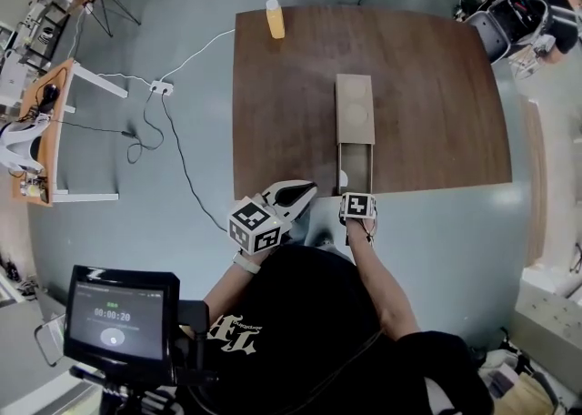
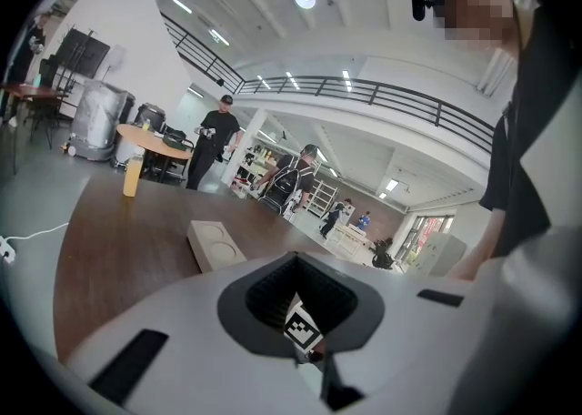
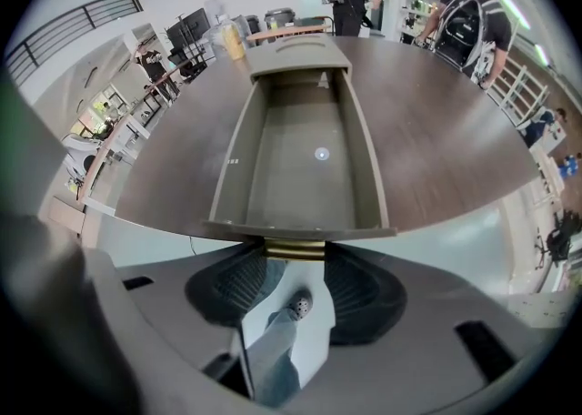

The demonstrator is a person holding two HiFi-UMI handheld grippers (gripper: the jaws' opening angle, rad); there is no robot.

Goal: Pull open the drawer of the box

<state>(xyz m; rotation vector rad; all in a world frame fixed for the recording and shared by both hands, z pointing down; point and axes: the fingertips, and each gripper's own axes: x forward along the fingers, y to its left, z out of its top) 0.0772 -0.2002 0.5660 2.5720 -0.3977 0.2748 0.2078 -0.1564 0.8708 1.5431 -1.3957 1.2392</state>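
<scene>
— What is the right gripper (image 3: 294, 263) holding?

— Its jaws pinch the gold handle (image 3: 293, 247) of the drawer (image 3: 235, 163). The left gripper (image 2: 296, 258) is closed on nothing. It sits just off the table's near edge.

— What's in the drawer?

— Only a small pale dot (image 3: 321, 154) on its floor. The drawer sticks out of the box (image 3: 298, 56) as far as the near edge of the table (image 3: 436, 131).

— Is there room to move?

— Lots. There is bare table on both sides. A yellow bottle (image 1: 275, 18) stands way back by the far edge.

Tan box (image 1: 354, 106) and drawer (image 3: 300, 167) (brass-coloured handle (image 3: 294, 248)), dark brown wood-grain table (image 1: 436, 86), pale orange bottle (image 1: 275, 19), grey-blue floor (image 1: 191, 104).
</scene>
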